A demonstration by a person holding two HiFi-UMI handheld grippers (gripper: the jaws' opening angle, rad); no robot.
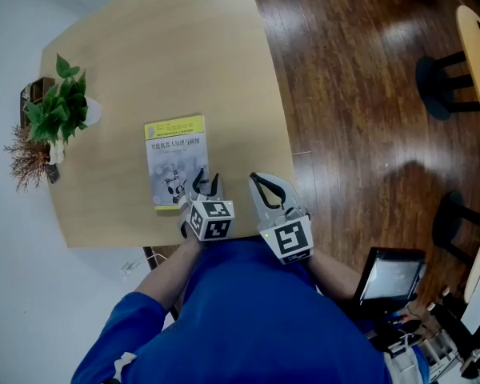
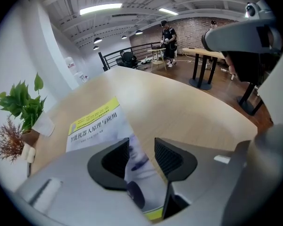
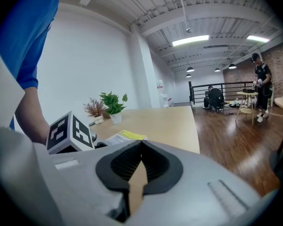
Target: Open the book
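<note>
Yellow-banded book (image 1: 176,160) lies closed beneath the left claw (image 1: 207,181), jaws apart.

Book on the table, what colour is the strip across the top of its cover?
Yellow; the book shows it best in the head view.

An open loft-style office or studio: exposed ceiling beams (image 3: 203,12) with strip lights (image 3: 191,40), a brick wall (image 2: 193,27), dark wood floor (image 1: 344,94), tall tables (image 2: 205,54), a black railing (image 2: 115,55), a potted plant (image 1: 58,112) at the desk's (image 1: 176,46) left edge.
</note>
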